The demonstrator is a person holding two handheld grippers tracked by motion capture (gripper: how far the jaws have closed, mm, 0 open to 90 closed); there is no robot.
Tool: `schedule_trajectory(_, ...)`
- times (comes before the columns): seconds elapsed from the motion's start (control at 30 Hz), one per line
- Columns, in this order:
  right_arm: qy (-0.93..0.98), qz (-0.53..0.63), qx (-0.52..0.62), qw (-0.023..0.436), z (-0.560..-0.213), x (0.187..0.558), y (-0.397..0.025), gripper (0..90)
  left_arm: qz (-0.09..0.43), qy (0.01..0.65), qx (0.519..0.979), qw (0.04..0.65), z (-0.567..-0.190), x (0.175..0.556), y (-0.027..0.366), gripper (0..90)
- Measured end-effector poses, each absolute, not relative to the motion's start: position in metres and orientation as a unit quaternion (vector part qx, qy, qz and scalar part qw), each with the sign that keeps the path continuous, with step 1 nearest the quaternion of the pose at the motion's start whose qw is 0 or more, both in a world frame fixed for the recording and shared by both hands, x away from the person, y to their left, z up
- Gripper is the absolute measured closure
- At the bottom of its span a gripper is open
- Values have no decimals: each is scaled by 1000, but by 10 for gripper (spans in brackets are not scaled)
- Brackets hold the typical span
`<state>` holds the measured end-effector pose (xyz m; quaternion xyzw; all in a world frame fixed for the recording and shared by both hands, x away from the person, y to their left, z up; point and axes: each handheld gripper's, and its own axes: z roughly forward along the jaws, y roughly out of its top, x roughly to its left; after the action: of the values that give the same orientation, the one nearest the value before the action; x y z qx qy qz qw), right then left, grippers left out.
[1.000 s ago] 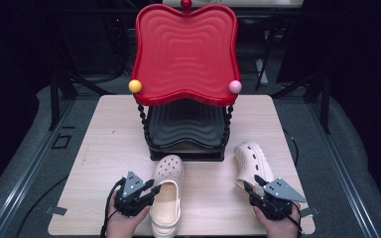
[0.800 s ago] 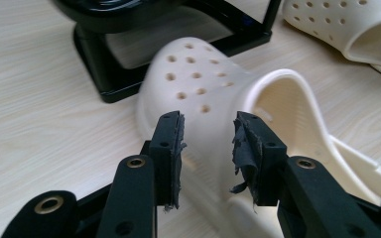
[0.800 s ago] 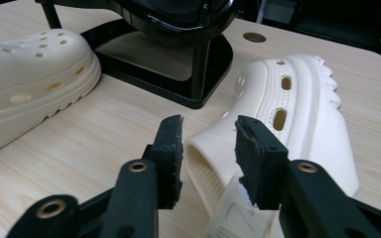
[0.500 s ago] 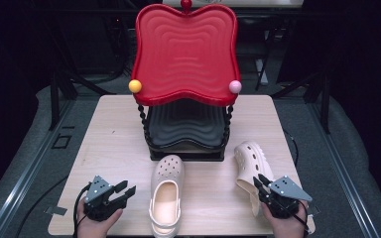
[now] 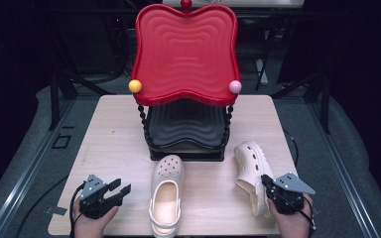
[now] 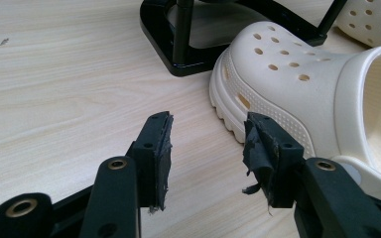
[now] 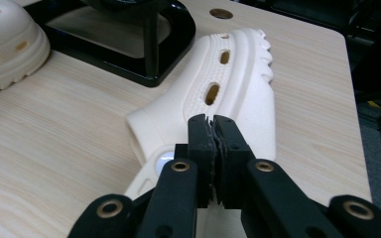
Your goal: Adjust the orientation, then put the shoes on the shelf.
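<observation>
Take the black-and-red stand (image 5: 186, 124) as your landmark: to its left the table (image 5: 114, 144) lies bare, giving you open passage. Straight in front of the stand, an upright clog (image 5: 165, 193) blocks the middle. To the stand's front right, a second clog (image 5: 250, 171) on its side narrows that lane.
</observation>
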<state>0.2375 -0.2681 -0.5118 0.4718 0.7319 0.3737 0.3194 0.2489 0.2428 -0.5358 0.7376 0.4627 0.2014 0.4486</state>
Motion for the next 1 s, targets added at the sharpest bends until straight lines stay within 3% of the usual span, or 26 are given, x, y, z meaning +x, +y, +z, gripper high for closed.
schedule_trajectory(0.67, 709, 386, 493, 323, -510, 241, -286, 891, 201, 451, 748, 443, -540, 249, 238, 538)
schedule_trajectory(1.0, 676, 382, 545, 316, -510, 255, -321, 900, 203, 451, 746, 446, -539, 249, 236, 538)
